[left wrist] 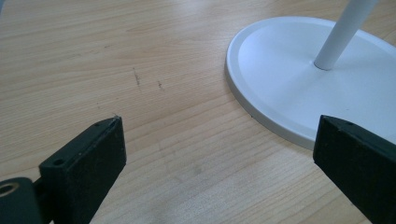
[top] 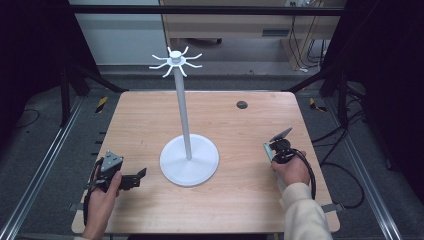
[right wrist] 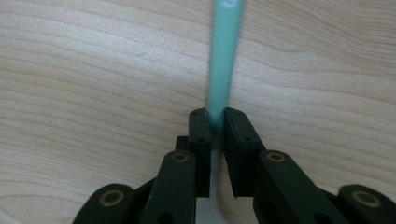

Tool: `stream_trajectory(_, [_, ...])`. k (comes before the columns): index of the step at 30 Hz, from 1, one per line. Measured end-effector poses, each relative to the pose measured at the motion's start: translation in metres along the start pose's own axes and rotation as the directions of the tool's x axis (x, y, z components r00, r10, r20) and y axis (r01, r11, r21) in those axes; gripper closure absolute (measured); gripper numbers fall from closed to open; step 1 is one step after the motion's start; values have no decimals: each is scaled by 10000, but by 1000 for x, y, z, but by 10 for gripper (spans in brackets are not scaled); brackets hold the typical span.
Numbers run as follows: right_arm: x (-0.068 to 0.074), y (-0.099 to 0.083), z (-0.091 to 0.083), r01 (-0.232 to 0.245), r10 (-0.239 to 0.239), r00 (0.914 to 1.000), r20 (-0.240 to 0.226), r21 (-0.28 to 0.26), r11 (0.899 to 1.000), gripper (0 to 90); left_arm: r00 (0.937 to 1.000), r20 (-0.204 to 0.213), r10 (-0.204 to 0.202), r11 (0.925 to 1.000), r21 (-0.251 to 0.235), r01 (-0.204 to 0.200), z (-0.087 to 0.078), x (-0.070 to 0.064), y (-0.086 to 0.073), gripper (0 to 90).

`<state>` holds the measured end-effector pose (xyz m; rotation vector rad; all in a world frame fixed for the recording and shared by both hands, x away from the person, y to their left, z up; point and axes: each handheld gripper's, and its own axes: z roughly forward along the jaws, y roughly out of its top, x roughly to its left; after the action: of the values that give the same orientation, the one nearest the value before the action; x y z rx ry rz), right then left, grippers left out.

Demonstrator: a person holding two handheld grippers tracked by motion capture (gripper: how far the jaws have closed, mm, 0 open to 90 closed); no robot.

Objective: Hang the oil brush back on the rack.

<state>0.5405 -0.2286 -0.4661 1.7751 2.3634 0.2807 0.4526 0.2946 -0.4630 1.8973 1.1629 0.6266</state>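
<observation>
If squeezed too softly, could slide right out: a thin, smooth green stick (right wrist: 225, 56), pinched at one end between the closed jaws of the right gripper (right wrist: 215, 114). Seen from the high view near the right edge of the table (top: 150, 115), just in front of the right hand (top: 292, 170), low over the wood and well apart from the white stand (top: 189, 160). Looks like a small hole at the far end (blurry, so hard to be sure). Probably meant for one of the hooks (top: 176, 61) up at the top of the pole (top: 182, 105). Thin little hooks, high up and spread like spider legs, so easy to miss one or bump it. Could wobble or tip the stand with a hard knock. Could also twist in the jaws and point the wrong way.

Over on the other side, the left gripper (left wrist: 219, 126), wide open and holding nothing, low over the table just beside the round base (left wrist: 299, 70). Close enough to press down on the base and steady the stand. Nothing between the stick and the stand but bare wood. Farther back, a small dark round plug (top: 242, 104) set in the table, out of the way. Past the table, grey floor and loose cables, no trouble from there.
</observation>
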Motion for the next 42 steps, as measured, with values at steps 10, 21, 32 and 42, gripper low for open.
stream_trajectory(10, [-7,-8,-17,25,-54,9989,-456,-625,9980,828,10000,-24,-60,10000,5,60,-1,2,0,21])
stream_trajectory(21, [7,-5,-73,239,-608,9906,-1223,-2828,9589,828,9998,41,-173,9998,-42,173,-1,3,-1,22])
stream_trajectory(32, [30,-3,-112,4,-1336,9646,-2275,-5053,8630,828,9997,79,-236,9997,5,236,1,5,-2,21])
stream_trajectory(42, [48,-6,-137,-281,-1656,9517,-2584,-6107,7913,828,9999,101,-134,9999,-7,134,1,3,-1,22])
